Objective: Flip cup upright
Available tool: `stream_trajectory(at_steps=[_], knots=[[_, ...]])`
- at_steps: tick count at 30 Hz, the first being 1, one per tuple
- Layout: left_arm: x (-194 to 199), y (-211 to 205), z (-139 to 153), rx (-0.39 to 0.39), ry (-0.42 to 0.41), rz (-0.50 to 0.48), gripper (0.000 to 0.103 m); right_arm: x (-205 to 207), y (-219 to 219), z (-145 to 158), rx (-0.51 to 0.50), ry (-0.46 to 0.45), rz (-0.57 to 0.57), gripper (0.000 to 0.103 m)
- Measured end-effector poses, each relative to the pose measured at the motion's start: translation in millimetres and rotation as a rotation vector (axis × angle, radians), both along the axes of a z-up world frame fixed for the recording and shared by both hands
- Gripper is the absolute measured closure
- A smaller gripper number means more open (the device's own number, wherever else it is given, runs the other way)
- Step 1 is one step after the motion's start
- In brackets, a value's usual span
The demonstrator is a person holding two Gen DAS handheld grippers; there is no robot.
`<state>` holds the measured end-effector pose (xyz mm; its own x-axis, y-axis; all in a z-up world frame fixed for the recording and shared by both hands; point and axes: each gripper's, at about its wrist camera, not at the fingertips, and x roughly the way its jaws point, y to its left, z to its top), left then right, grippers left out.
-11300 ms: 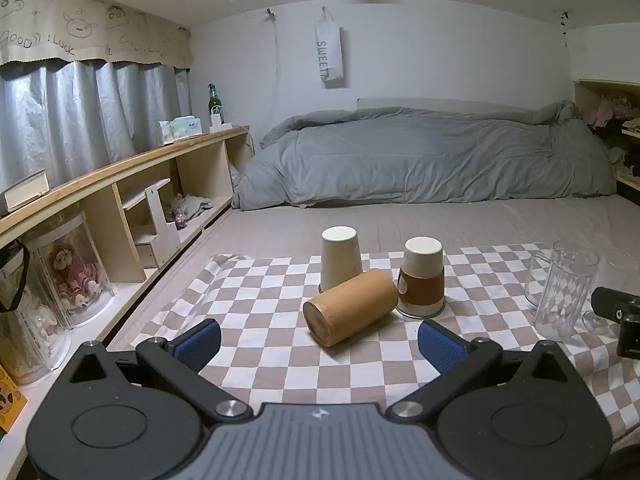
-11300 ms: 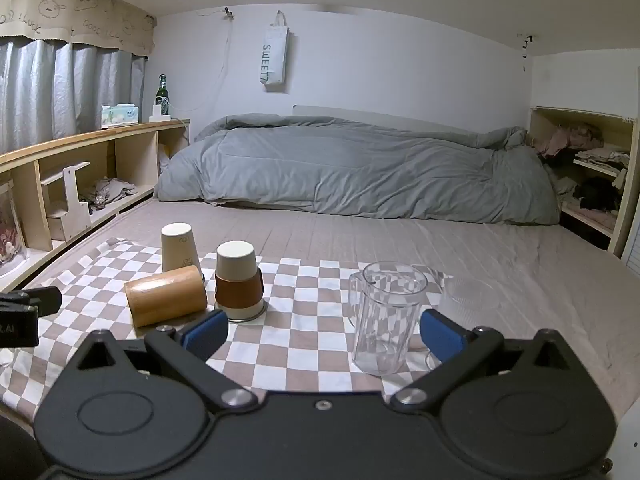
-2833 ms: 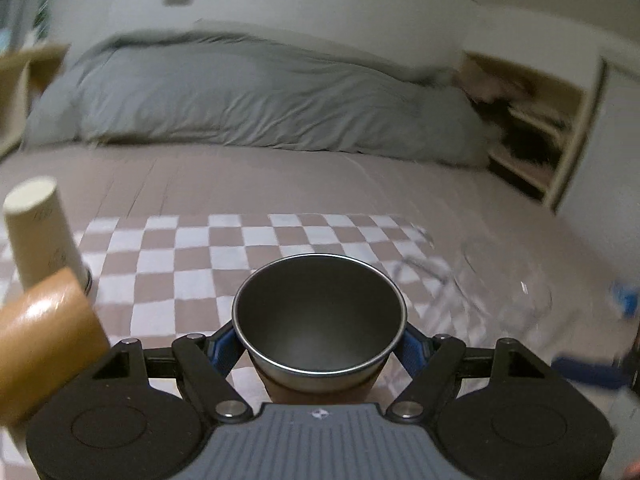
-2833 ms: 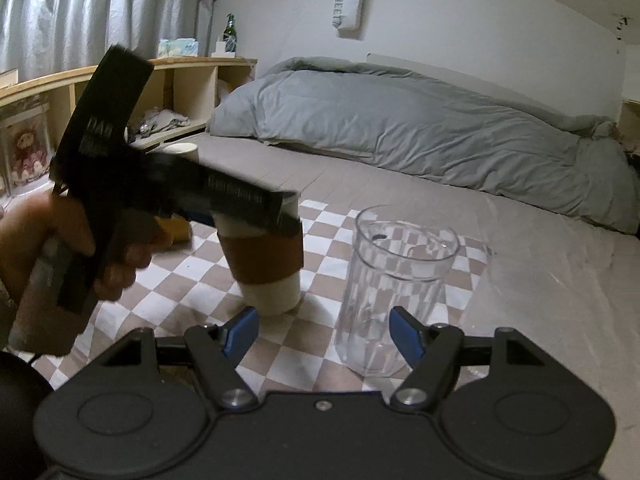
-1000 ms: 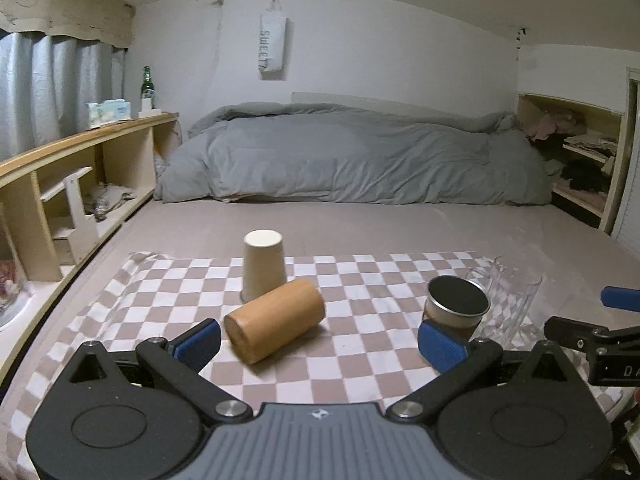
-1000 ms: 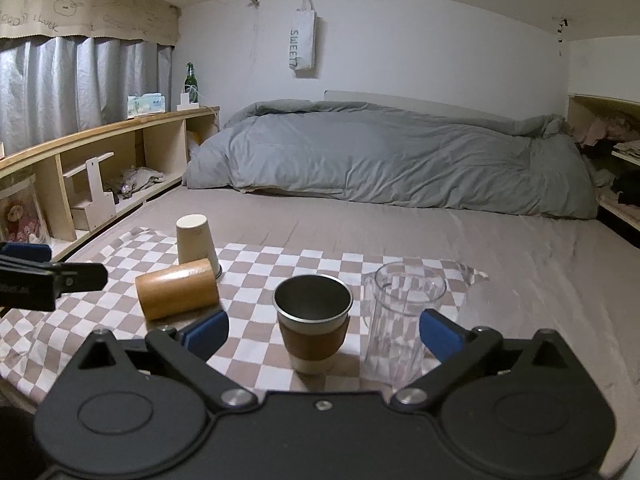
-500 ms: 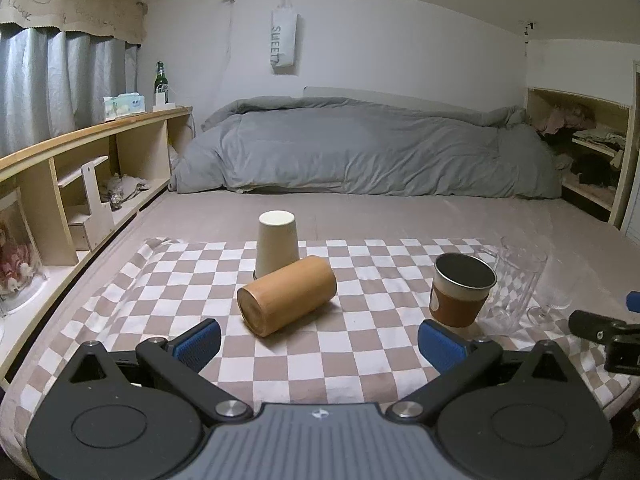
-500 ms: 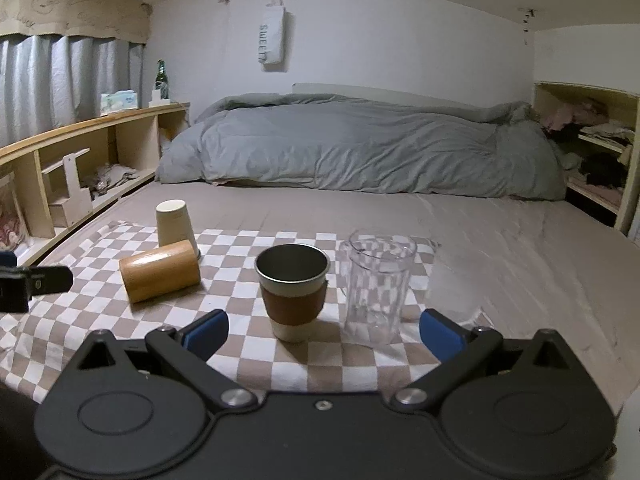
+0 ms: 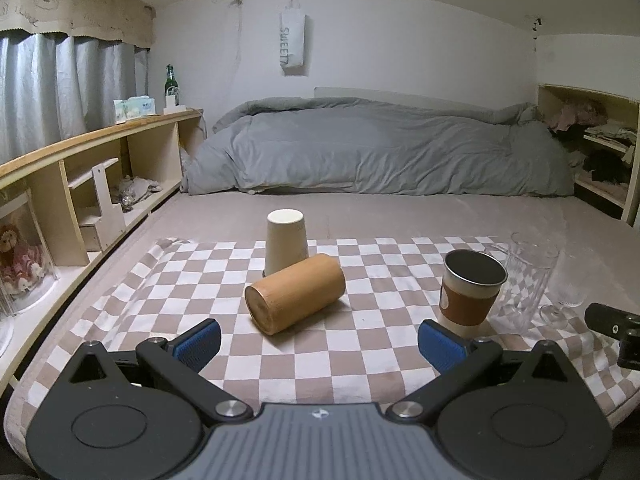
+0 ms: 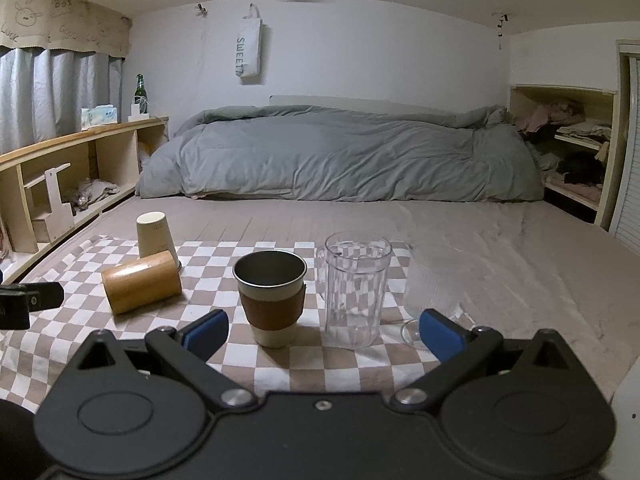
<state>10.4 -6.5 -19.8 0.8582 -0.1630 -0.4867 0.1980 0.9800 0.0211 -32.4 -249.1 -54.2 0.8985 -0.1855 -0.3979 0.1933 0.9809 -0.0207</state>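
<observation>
The steel cup with a brown sleeve (image 9: 470, 292) stands upright, mouth up, on the checkered cloth (image 9: 372, 344); it also shows in the right wrist view (image 10: 272, 292). My left gripper (image 9: 320, 346) is open and empty, held back near the cloth's front edge. My right gripper (image 10: 322, 330) is open and empty, in front of the cup and apart from it. A wooden cup (image 9: 296, 294) lies on its side to the left. A paper cup (image 9: 286, 240) stands upside down behind it.
A clear plastic pitcher (image 10: 354, 286) stands right of the steel cup. A stemmed glass (image 10: 426, 292) stands right of the pitcher. A grey duvet (image 9: 380, 152) lies at the back. Wooden shelves (image 9: 80, 184) run along the left.
Both grippers have drawn back a little from the cloth. The cups and pitcher have not moved in the last second; earlier my left gripper held the steel cup.
</observation>
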Motion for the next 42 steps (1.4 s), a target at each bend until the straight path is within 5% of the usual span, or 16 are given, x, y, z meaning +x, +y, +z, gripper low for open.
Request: stream_trajectory(at_steps=[42], knots=[[-1.5,-1.8,-4.2,0.011,0.004,0.001,0.0,-1.9,7.0,-1.2,-0.023,-0.002,-0.013,0.0]])
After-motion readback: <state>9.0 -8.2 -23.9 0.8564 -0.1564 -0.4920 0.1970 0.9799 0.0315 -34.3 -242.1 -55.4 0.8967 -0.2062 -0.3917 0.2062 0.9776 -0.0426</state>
